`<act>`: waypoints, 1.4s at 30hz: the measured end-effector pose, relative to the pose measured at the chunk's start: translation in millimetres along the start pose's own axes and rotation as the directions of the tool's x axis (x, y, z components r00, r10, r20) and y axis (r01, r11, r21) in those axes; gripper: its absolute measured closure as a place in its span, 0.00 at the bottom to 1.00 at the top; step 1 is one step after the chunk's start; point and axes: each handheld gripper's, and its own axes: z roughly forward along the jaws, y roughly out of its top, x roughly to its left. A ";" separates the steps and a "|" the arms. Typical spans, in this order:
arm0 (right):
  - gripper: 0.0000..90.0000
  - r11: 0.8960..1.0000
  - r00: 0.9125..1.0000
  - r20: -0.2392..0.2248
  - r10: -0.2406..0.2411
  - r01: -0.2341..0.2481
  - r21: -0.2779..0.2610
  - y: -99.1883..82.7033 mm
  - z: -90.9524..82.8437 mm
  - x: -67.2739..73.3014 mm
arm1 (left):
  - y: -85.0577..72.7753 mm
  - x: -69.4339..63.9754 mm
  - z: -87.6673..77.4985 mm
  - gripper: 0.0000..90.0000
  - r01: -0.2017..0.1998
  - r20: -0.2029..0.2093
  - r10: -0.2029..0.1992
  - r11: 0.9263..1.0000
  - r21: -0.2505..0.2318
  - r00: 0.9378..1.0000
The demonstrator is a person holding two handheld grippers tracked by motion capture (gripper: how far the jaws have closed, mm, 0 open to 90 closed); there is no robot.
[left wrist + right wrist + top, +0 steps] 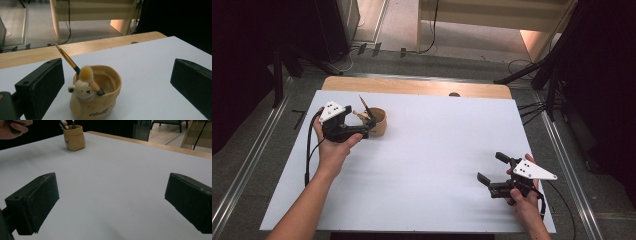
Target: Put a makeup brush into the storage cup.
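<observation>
Two tools work this white counter [422, 165]: nearest the person, the right tool [492, 172] rests low by the near right corner with its jaws spread wide on nothing, apparently parked out of the way. Farther off at the left, the left tool [368, 125] stands fully open just beside the tan pouch-shaped brush pot [96, 96], gripping nothing, probably having just let go. That pot stands upright near the far left edge with two brushes [91, 81] leaning inside, and broad bare counter lies toward the right for any move.
</observation>
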 end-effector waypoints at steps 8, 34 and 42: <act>0.00 1.000 1.000 -0.001 -0.002 0.002 0.002 -0.3 1.1 0.7 | -13.1 5.9 -13.1 0.00 0.030 -0.001 -0.030 1.000 0.000 1.000; 0.00 1.000 1.000 0.005 -0.004 0.004 0.010 -1.4 0.1 0.4 | -50.7 11.6 -55.0 0.00 0.012 -0.044 -0.012 1.000 -0.009 0.999; 0.00 1.000 1.000 0.008 -0.003 0.003 0.010 -1.6 0.8 0.4 | -60.1 16.5 -69.7 0.00 0.005 -0.057 -0.006 1.000 -0.011 0.998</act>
